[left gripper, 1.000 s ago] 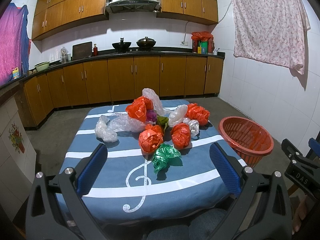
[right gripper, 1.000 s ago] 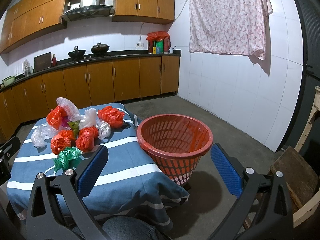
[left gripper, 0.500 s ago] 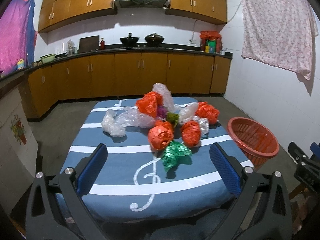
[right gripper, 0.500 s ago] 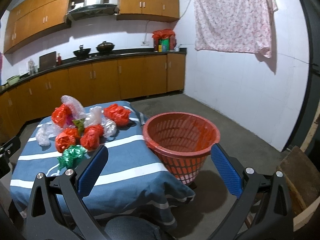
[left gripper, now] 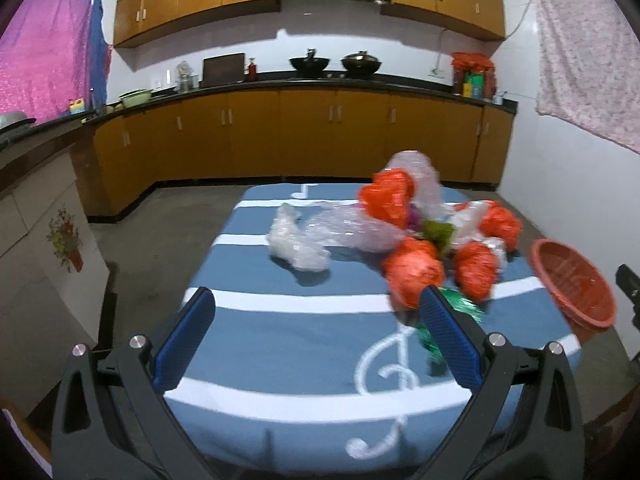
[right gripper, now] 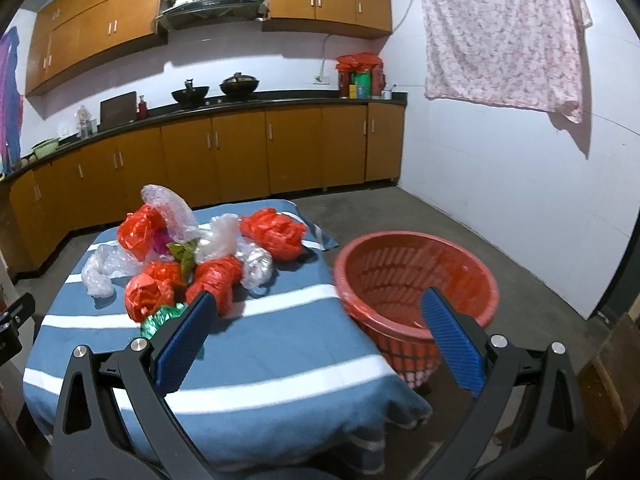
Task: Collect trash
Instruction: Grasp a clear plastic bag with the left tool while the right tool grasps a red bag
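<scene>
Both hand-held grippers gape empty: the left hand-held gripper [left gripper: 316, 332] faces the worktop [left gripper: 280, 332] with the green foil wrapper [left gripper: 460, 308] nearest, just behind its right finger; the right hand-held gripper [right gripper: 320, 334] sits nearer the red basket [right gripper: 416, 276].

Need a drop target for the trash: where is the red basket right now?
The red basket stands on the floor off the table's right edge, just ahead of the open right gripper; in the left wrist view it sits at far right.

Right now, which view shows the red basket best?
The right wrist view: the red basket shows its whole rim and slatted inside, beside the table. The left wrist view catches only part of it at the right edge.
</scene>
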{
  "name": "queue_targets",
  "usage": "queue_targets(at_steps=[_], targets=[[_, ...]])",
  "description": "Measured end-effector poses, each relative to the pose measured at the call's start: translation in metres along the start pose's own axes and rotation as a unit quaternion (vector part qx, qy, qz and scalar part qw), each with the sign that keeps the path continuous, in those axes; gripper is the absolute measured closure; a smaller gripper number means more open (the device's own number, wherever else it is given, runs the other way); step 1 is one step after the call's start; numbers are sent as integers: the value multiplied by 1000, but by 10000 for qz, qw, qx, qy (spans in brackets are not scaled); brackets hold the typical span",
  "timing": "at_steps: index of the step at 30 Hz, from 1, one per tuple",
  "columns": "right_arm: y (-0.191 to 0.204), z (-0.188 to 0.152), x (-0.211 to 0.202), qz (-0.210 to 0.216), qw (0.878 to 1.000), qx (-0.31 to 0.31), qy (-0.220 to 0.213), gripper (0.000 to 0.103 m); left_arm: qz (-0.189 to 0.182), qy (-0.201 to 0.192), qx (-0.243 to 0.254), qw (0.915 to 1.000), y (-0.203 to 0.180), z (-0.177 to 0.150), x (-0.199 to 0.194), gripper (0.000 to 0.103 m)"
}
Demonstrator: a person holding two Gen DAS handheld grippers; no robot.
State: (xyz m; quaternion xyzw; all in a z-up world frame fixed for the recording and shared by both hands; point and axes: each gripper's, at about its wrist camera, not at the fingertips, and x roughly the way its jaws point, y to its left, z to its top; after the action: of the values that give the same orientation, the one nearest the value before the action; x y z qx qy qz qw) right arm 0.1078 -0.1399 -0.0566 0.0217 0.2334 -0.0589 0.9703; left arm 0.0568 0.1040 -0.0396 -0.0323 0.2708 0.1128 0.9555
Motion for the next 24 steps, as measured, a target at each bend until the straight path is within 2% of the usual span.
queue_targets(at_steps=[4, 6, 8, 11, 17, 24], targets=[[15, 6, 33, 220, 9994, 9, 264, 3, 194, 99, -33, 9998, 17, 14, 37, 4], [24, 8, 49, 324, 9988, -25, 377, 10, 231, 122, -68, 9996, 25, 21, 55, 4], [35, 10, 67, 389, 9981, -129, 460, 21, 281, 177, -84, 9994, 30, 26, 73, 4], [49, 10, 89, 516, 9964, -255, 620, 28, 366, 343, -139, 9986, 40, 36, 107, 4], [66, 10, 128, 779, 9921, -191, 960, 29, 274, 790, -440, 9955, 52, 44, 168, 13], [79, 7, 154, 833, 9892, -305, 1163, 29, 260, 1235, -434, 9911, 48, 43, 219, 20]])
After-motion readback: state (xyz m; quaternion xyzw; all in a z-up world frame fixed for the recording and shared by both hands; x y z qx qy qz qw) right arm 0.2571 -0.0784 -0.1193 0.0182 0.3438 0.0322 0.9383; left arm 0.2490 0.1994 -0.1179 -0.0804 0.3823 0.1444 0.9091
